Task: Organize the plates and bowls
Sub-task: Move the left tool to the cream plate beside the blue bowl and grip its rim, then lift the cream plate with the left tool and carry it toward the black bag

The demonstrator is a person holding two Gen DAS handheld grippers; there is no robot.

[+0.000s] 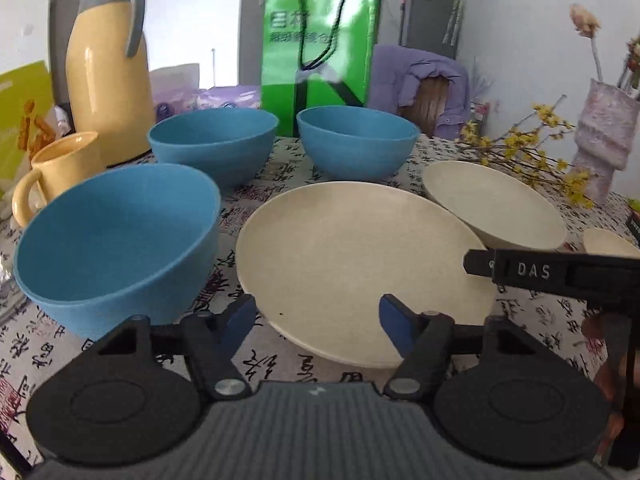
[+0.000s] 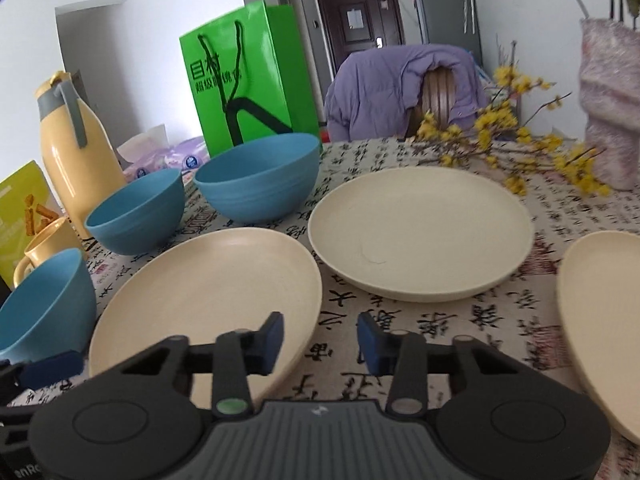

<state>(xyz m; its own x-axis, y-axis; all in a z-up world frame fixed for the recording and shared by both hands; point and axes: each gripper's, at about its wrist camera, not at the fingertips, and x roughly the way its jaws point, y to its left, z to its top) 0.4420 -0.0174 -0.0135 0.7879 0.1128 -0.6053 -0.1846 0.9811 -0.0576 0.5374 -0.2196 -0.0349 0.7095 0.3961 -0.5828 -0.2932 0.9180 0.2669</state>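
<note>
Right claw (image 2: pixel 320 344): at 6 o'clock, jaws apart, nothing between them.
Near plate (image 2: pixel 208 296): cream, at 8 o'clock, its rim under the left finger.
Far plate (image 2: pixel 420 236): cream, at 1 o'clock, apart from the near plate.
Third plate (image 2: pixel 600 320): cream, at 3 o'clock, cut by the edge.
Blue bowls: one at 9 o'clock (image 2: pixel 44 300), two at 10–11 o'clock (image 2: pixel 136 212) (image 2: pixel 260 180).
Counter (image 2: pixel 420 332): cloth with black calligraphy.
Green bag (image 2: pixel 248 76): upright at 11 o'clock.

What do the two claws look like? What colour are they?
Both look alike: the left claw and right claw have black arms, dark blue pads, round black discs and a ribbed grey body. White letters "DAS" sit on the right one's side.
</note>
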